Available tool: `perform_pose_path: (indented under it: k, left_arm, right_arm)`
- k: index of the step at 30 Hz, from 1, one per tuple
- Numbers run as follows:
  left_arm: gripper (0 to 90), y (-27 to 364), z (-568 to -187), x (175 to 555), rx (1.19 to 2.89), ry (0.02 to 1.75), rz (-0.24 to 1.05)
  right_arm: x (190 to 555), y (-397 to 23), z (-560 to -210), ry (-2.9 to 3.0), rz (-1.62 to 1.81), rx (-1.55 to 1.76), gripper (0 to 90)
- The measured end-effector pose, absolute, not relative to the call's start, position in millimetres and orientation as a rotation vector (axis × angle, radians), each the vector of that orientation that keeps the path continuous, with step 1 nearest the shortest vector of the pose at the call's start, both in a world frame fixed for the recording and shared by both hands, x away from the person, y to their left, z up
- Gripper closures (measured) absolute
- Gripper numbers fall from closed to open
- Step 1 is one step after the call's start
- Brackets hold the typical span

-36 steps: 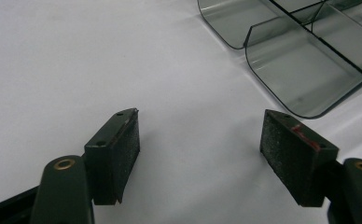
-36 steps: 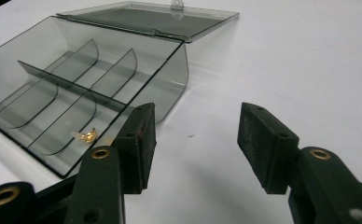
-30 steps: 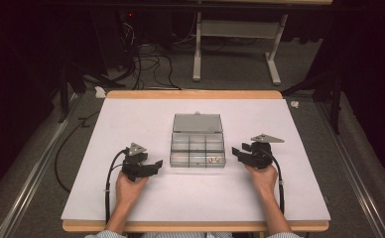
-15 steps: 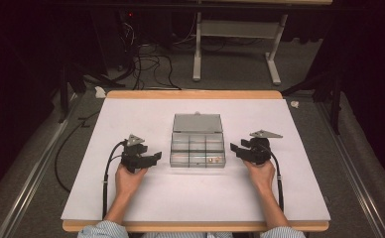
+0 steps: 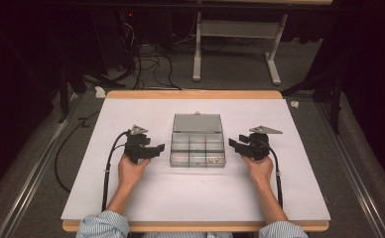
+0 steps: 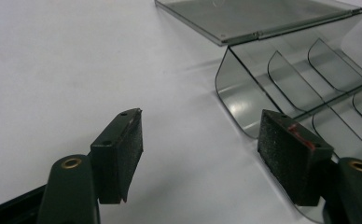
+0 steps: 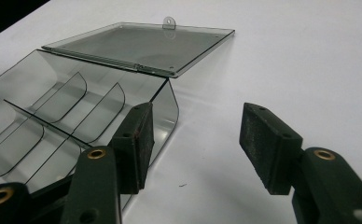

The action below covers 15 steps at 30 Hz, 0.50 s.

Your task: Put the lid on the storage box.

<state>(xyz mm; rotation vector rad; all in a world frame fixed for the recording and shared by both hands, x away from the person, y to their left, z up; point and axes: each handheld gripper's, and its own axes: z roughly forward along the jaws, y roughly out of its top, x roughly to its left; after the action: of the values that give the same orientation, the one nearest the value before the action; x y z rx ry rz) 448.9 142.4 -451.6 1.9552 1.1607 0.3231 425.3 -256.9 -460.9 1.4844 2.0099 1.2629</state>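
My left gripper [image 5: 157,148] sits level at the left, jaws apart with nothing between them. My right gripper [image 5: 234,144] faces it from the right, its jaws just closing slightly, holding nothing.

Smoky grey see-through box [image 5: 198,147] is lying on the white table top [image 5: 131,198] edged in tan wood; black grippers, blue-and-white striped sleeves [image 5: 103,226] are showing

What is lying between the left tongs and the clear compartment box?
Nothing: in the high view only bare white table separates the left tongs from the clear compartment box, whose lid lies open.
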Motion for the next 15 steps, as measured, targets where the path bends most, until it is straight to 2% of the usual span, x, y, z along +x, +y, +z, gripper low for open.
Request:
perform_pose_path:
  k: [8,15]
  left_arm:
    - [32.5,134.1,-447.0,457.8,1.949,1.151,0.322]
    - [31.8,128.9,-439.5,466.5,1.931,1.155,0.289]
  right_arm:
    - [428.2,-258.5,-461.3,1.969,1.305,1.535,46.7]
    - [438.6,-256.1,-448.5,2.006,1.348,1.567,45.4]
